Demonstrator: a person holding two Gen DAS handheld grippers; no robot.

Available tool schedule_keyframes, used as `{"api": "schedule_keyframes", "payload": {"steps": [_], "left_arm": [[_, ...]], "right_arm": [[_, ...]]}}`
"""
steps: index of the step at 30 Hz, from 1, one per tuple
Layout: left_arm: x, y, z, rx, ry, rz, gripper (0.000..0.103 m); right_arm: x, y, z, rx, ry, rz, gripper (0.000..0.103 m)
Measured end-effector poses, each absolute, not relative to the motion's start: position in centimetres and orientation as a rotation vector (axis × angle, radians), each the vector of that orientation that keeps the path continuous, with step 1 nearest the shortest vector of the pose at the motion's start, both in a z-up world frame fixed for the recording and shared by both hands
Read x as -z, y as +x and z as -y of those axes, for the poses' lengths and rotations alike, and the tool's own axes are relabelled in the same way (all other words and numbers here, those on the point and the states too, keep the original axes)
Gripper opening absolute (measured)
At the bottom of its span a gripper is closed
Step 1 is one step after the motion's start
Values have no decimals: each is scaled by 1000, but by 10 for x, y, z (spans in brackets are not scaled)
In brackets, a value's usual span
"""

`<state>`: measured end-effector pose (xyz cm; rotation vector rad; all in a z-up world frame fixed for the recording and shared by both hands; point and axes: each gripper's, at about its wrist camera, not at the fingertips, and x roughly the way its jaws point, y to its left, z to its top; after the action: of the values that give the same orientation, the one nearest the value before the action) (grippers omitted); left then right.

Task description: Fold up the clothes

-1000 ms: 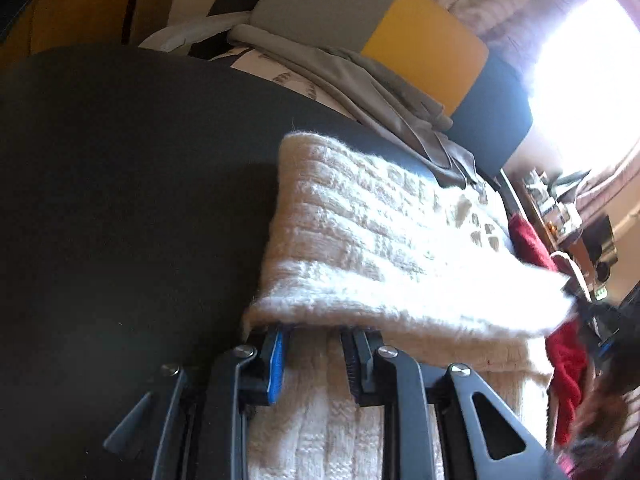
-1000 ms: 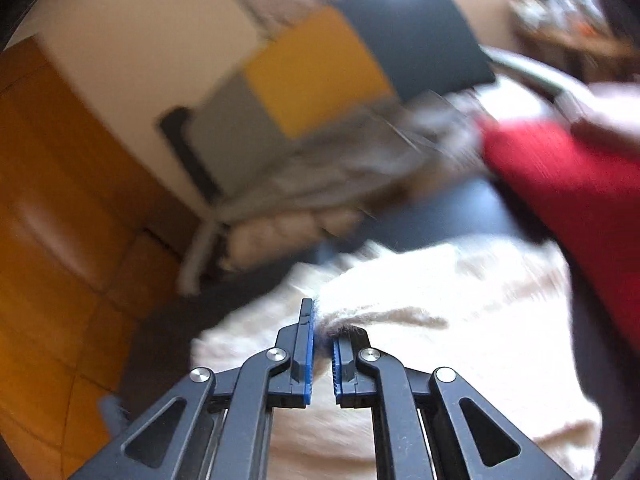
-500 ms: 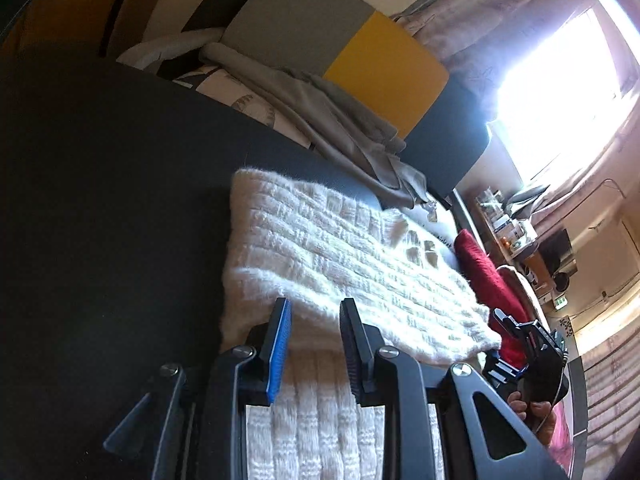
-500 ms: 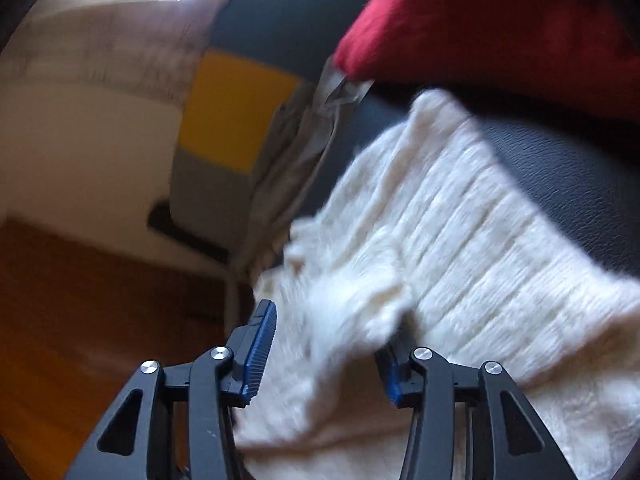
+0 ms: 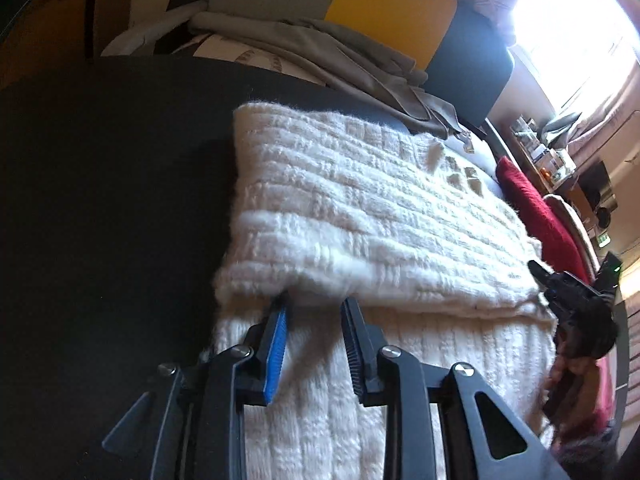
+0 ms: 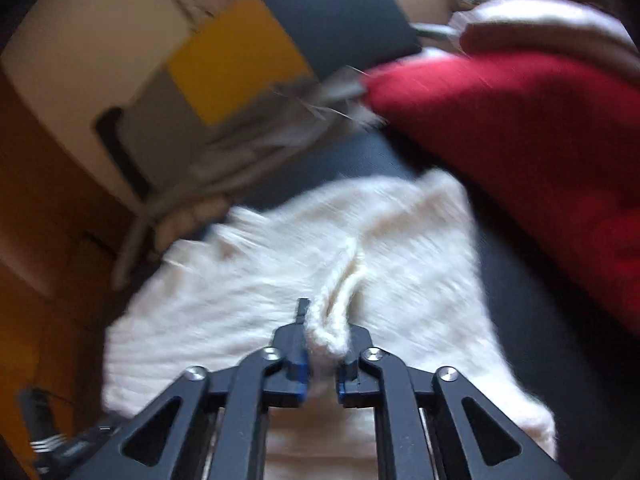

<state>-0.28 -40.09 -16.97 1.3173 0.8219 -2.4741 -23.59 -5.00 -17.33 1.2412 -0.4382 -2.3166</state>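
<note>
A white chunky-knit sweater (image 5: 360,216) lies on the black table (image 5: 100,220), its top layer folded over the lower one. My left gripper (image 5: 314,314) is open, with its tips just under the folded edge at the near left and only the lower layer showing between the fingers. At the sweater's right edge my right gripper (image 5: 572,300) appears in the left wrist view. In the blurred right wrist view that gripper (image 6: 326,340) is shut on a bunched ridge of the white sweater (image 6: 260,280).
A red garment (image 6: 540,140) lies to the right of the sweater, also visible as red garment (image 5: 536,216). Grey clothes (image 5: 340,56) are heaped at the table's far side against a grey, yellow and dark cushion (image 5: 392,4). A bright window (image 5: 572,20) glares at the top right.
The right gripper opened half a second ago and has now closed on a ridge of the sweater. The left gripper stays open at the folded edge, which has settled flat.
</note>
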Motion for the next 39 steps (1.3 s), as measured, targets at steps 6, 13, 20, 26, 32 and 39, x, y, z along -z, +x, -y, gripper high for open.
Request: {"api": "schedule_keyframes", "payload": {"steps": [6, 13, 20, 26, 32, 39], "left_arm": [[121, 1, 388, 2639, 1187, -691, 27], [114, -21, 382, 2659, 1128, -507, 27], [156, -26, 376, 2603, 1205, -423, 28], [169, -17, 368, 2575, 1178, -419, 28], [172, -18, 371, 2586, 1140, -425, 28], [172, -20, 374, 2590, 1135, -447, 28]], "right_arm": [[141, -226, 27, 2456, 1125, 382, 29], [112, -199, 90, 2351, 998, -61, 30], [164, -183, 113, 2291, 1131, -356, 34], [170, -164, 86, 2316, 1067, -290, 36], [171, -165, 80, 2298, 1073, -205, 36], [172, -176, 81, 2287, 1084, -122, 38]]}}
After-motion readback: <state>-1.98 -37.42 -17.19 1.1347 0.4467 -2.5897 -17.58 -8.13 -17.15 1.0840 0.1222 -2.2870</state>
